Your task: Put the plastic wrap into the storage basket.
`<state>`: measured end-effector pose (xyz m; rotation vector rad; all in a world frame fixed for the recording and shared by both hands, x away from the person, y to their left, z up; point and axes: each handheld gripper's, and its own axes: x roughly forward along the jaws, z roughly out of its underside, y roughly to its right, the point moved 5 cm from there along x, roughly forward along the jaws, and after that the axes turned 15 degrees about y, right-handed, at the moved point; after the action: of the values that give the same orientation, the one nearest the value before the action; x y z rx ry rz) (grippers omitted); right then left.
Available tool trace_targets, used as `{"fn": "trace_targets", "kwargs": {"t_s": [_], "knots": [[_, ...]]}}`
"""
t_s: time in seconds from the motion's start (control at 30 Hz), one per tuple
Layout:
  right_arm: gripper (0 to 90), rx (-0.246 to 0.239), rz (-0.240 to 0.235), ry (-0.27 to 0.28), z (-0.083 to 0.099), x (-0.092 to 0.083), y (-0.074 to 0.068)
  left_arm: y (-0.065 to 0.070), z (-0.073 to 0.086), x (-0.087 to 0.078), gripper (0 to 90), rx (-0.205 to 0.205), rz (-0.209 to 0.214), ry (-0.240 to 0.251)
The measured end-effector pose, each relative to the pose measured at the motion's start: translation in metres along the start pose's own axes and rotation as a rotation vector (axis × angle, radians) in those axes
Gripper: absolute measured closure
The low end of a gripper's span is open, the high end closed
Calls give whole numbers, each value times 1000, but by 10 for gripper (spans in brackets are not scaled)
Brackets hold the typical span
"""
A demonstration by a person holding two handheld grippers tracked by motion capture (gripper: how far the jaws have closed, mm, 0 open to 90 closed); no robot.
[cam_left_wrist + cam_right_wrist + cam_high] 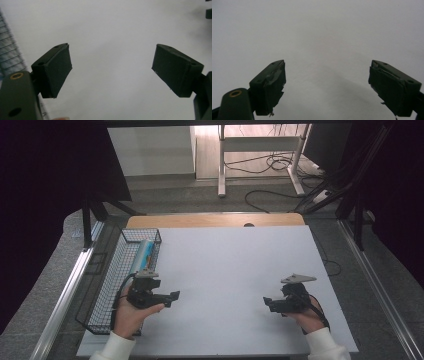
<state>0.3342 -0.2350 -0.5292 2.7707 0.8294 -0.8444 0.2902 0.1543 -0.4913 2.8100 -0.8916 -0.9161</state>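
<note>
blue-and-silver tube (145, 252) lies in black wire basket (107, 285); left tongs (111, 68) and right tongs (327, 85) apart, empty, over white tabletop (225, 270). step: likely start; next, reach basket.

Your table (215, 220) carried a white sheet (235, 285); a wire basket (116, 270) sat at its left edge.
</note>
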Motion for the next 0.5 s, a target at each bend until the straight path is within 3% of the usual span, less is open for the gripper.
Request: {"fn": "trace_targets", "kwargs": {"t_s": [0.13,0.3,0.33,0.4,0.5], "knots": [[163,0,-11,11,1,-3,0,20,7,13,157,51,16,-14],[166,5,-29,10,4,-5,0,29,14,23,165,47,44,-6],[168,-6,-35,16,5,-6,-1,31,17,27,163,96,29,-28],[168,-9,-46,19,4,-7,-2,32,18,27,163,100,27,-28],[167,6,-65,38,0,-7,-5,31,17,29,167,75,42,-7]]}}
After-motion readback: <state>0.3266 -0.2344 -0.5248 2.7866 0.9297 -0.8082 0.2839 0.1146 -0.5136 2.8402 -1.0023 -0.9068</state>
